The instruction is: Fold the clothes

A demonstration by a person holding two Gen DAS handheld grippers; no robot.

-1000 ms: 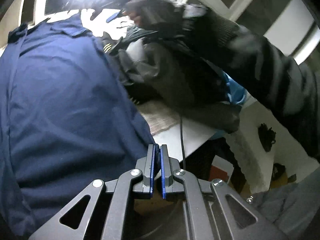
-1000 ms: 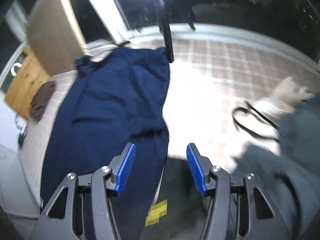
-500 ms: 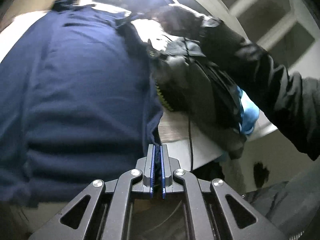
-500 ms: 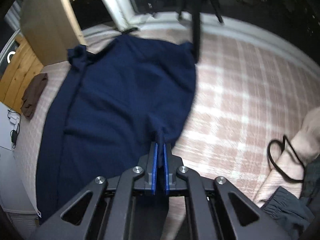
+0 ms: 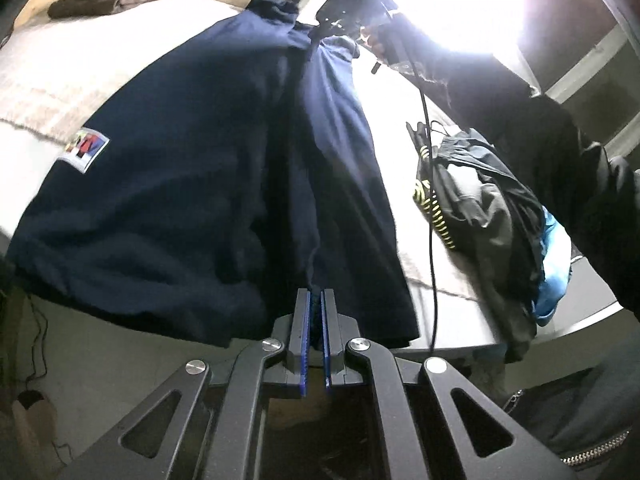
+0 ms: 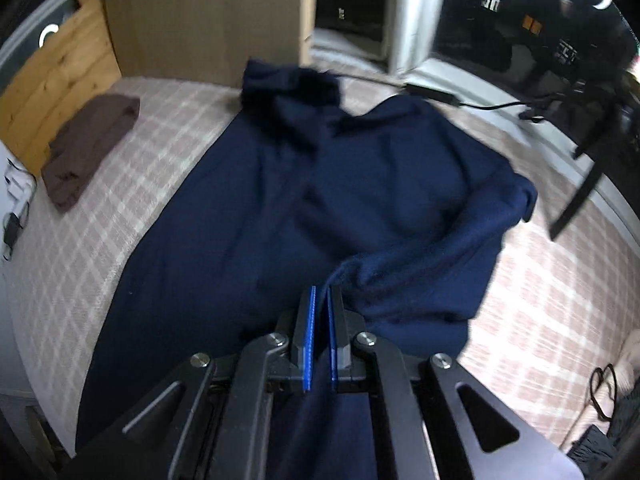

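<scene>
Right wrist view had the widest look: one bed (image 6: pixel 540 320) with a pink-and-white checked cover, and one big navy garment (image 6: pixel 240 240) spread over most of it, collar end toward the far side. Its right part was folded back across the middle. One folded brown garment (image 6: pixel 86 148) sat well apart on the bed's left, near a wooden board (image 6: pixel 52 80). One cardboard-coloured panel (image 6: pixel 200 16) stood behind the collar. One black cable (image 6: pixel 602 392) looped at the lower right edge.

Two grippers total. The right gripper (image 6: pixel 320 336) had its blue pads pressed together on a bunched edge of the navy garment, so pinching cloth. The left gripper (image 5: pixel 316 336) was the same deal, pads squeezed on the navy hem at the bed's near edge.

Left wrist view showed stuff the other didn't: one small multicoloured label (image 5: pixel 86 148) sewn on the navy cloth, one heap of dark grey clothes (image 5: pixel 480 216) with neon-yellow stripes and a bit of light blue fabric (image 5: pixel 554 276) tucked under it, plus a person's dark sleeve (image 5: pixel 540 136) reaching to the far end, the hand (image 5: pixel 376 36) washed out by glare. No containers that I could make out in either view.
</scene>
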